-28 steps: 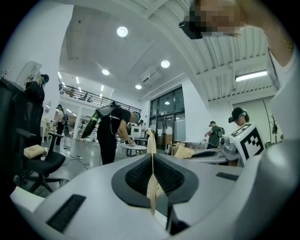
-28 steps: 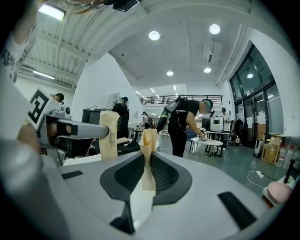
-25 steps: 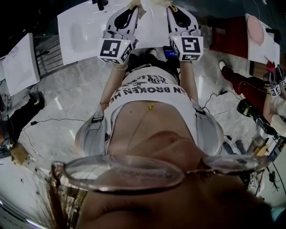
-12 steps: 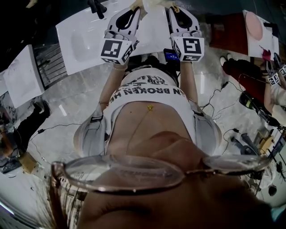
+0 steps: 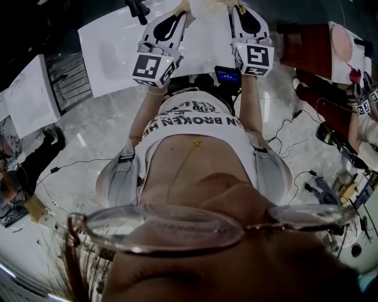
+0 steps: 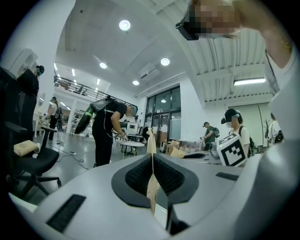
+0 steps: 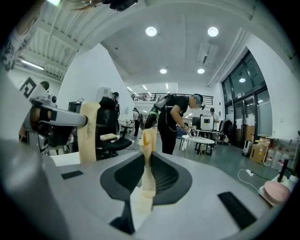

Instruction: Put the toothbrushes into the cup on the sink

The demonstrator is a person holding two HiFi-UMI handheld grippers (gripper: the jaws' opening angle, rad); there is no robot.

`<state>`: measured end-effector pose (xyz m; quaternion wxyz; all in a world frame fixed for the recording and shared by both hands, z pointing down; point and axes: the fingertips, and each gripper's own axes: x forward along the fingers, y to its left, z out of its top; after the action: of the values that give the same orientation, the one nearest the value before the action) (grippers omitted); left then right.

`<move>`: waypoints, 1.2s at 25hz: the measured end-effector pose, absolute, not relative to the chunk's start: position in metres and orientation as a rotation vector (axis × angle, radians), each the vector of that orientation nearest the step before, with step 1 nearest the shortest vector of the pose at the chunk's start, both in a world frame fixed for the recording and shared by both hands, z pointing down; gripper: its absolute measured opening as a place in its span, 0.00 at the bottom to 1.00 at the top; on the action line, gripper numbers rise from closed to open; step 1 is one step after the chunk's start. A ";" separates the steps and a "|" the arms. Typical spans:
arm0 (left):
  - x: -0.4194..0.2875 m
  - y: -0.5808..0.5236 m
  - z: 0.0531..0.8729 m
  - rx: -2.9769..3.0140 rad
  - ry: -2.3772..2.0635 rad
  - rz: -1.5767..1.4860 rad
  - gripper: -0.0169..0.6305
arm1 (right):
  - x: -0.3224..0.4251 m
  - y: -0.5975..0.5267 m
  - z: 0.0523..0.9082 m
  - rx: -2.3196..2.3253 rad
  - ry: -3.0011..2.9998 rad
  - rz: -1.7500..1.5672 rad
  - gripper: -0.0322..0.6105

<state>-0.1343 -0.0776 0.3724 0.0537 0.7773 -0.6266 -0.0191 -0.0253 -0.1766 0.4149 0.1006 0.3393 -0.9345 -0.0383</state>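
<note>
Your left gripper (image 6: pixel 153 161) is clamped shut on a thin beige toothbrush (image 6: pixel 151 138). It sits edge-on between the pads and its tip sticks out past the jaw ends. Your right gripper (image 7: pixel 149 161) is closed on a second toothbrush (image 7: pixel 148 140), which is thicker in this view, upright, with its top clear above the jaws. So both brushes are in your grippers, not in any cup.

From the right gripper view, the left gripper and its brush show at frame left, close alongside. From the left gripper view, the right gripper's marker cube (image 6: pixel 233 150) shows at right.

In the head view both grippers are side by side at the near edge of the white sink (image 5: pixel 112 53). The brush tips are over its surface, and the black faucet (image 5: pixel 137 8) is just to the left of the left gripper. I can't make out the cup.

Versus a second ago:
- Both grippers sit further up the frame and reach further over the sink.
- The right gripper now leans in steeper.
- The small lit screen (image 5: pixel 227 75) under it is more exposed.
- The sink has slid right in view.
- The grip on both brushes looks unchanged.

At far right, a pink round item (image 5: pixel 341 42) sits on another white surface, well apart from you.
</note>
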 end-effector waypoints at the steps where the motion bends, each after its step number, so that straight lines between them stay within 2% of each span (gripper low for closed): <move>1: -0.138 -0.078 0.373 2.353 -1.910 -0.057 0.06 | -0.028 -0.182 0.420 1.000 -2.752 -0.109 0.14; 18: -0.164 -0.068 0.382 2.273 -1.961 -0.060 0.06 | -0.052 -0.213 0.524 0.903 -2.533 0.005 0.14; 26: -0.167 -0.067 0.384 2.257 -1.965 -0.065 0.06 | -0.056 -0.215 0.540 0.861 -2.498 0.070 0.15; 30: -0.168 -0.069 0.387 2.250 -1.965 -0.066 0.06 | -0.054 -0.211 0.534 0.865 -2.564 0.125 0.26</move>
<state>-0.1679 -0.0686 0.3870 0.0769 0.7508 -0.6556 -0.0220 -0.0539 -0.2107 0.5338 0.2146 0.3119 -0.9245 0.0450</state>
